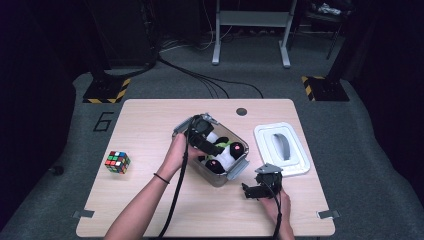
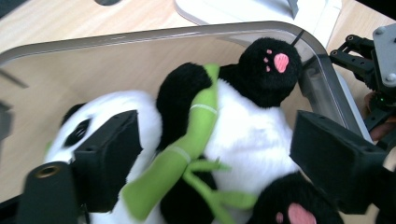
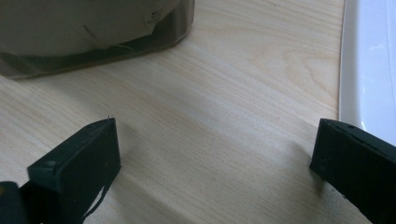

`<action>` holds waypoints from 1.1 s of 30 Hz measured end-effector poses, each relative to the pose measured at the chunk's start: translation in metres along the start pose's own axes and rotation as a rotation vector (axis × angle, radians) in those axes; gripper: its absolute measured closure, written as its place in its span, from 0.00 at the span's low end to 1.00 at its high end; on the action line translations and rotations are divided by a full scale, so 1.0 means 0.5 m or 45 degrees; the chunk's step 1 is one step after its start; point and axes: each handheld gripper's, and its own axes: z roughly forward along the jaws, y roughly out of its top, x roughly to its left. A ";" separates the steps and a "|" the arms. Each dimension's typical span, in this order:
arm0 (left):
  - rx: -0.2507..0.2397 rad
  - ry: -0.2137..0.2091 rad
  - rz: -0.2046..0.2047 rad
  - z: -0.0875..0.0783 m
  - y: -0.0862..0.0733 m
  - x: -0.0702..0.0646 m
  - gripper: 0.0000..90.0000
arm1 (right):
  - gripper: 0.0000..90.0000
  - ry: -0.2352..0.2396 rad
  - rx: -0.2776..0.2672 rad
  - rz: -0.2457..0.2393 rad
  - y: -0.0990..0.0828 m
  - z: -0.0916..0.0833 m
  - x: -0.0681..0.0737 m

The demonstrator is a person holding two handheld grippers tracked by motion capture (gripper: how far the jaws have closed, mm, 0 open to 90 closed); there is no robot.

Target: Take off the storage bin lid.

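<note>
A: What is sitting nearest the person?
B: The right gripper (image 1: pixel 248 191) is resting low on the table (image 1: pixel 150 120), jaws standing wide apart with only bare wood between them. The clear bin (image 1: pixel 239 169) is lying just beyond it, the white lid (image 1: pixel 300 150) off to its side.

A: And the left gripper (image 2: pixel 215 154)?
B: It is hanging over the bin, jaws spread and pressing on nothing. The panda plush (image 2: pixel 252 126) is lying inside the bin between them, hugging a green bamboo stalk (image 2: pixel 196 126).

A: Anything farther out?
B: A Rubik's cube (image 1: pixel 117 162) is sitting well apart, near the left edge.
</note>
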 end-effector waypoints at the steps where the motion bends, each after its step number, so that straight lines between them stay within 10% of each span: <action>1: -0.005 -0.003 0.004 -0.007 -0.005 0.002 0.17 | 0.00 0.000 0.000 0.000 0.000 0.000 0.000; 21: -0.216 0.131 -0.136 -0.135 -0.127 0.067 0.10 | 0.00 -0.003 -0.001 0.005 0.000 0.000 0.000; 33: -0.227 0.240 -0.242 -0.180 -0.216 0.119 0.05 | 0.00 -0.004 -0.005 0.001 0.000 0.001 0.000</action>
